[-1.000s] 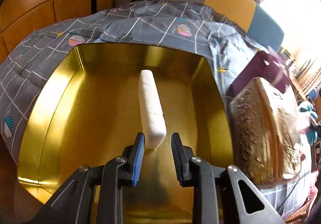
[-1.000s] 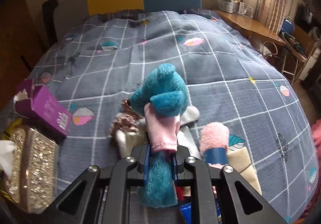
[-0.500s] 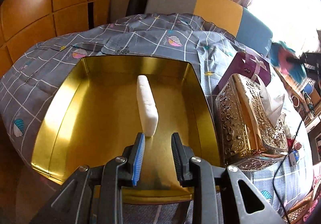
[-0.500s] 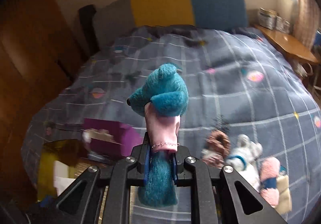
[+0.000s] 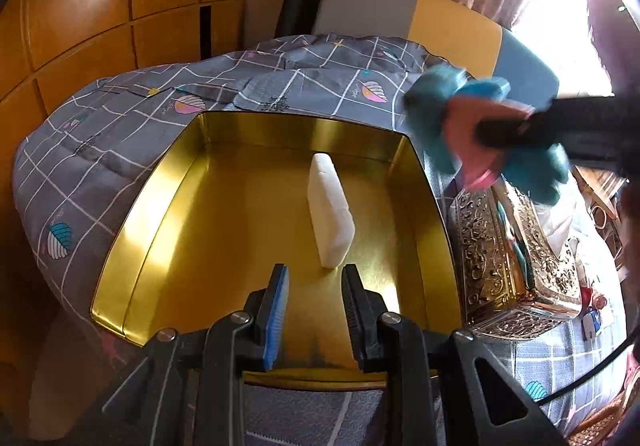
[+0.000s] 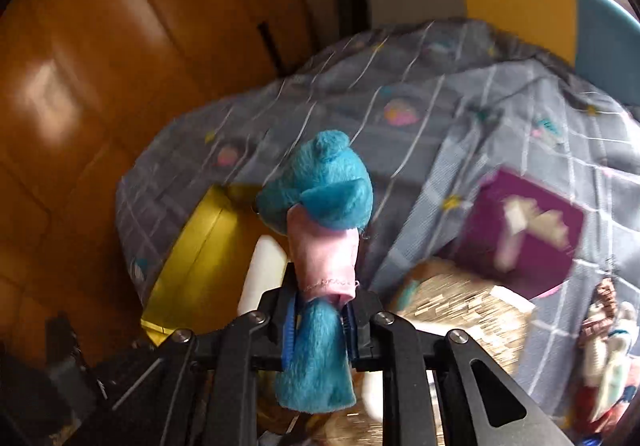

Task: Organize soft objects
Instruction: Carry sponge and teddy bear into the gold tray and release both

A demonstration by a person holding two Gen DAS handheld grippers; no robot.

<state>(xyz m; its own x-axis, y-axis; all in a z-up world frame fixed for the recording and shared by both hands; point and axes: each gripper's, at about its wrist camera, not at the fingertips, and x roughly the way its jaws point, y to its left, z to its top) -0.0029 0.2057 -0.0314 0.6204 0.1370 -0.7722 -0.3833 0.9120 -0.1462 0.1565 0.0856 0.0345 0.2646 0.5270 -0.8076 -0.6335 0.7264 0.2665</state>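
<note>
A gold tin tray (image 5: 168, 206) lies on the bed with a white soft block (image 5: 330, 214) lying in it. My left gripper (image 5: 314, 278) is open and empty, just short of the block's near end, above the tray's front. My right gripper (image 6: 320, 306) is shut on a teal plush toy in a pink dress (image 6: 324, 206). In the left wrist view the toy (image 5: 448, 118) hangs blurred above the tray's right rim. The tray (image 6: 192, 238) and the block (image 6: 262, 270) also show below the toy in the right wrist view.
An ornate gold tissue box (image 5: 516, 258) stands right of the tray. A purple box (image 6: 528, 230) sits behind it. More soft toys (image 6: 608, 346) lie on the grey checked bedspread (image 5: 100, 150) at the far right. A wooden wall (image 5: 100, 6) lines the left.
My left gripper has drawn back from the white block left in the tray. My right gripper has swung the teal toy leftward from the toy pile to beside the tray.
</note>
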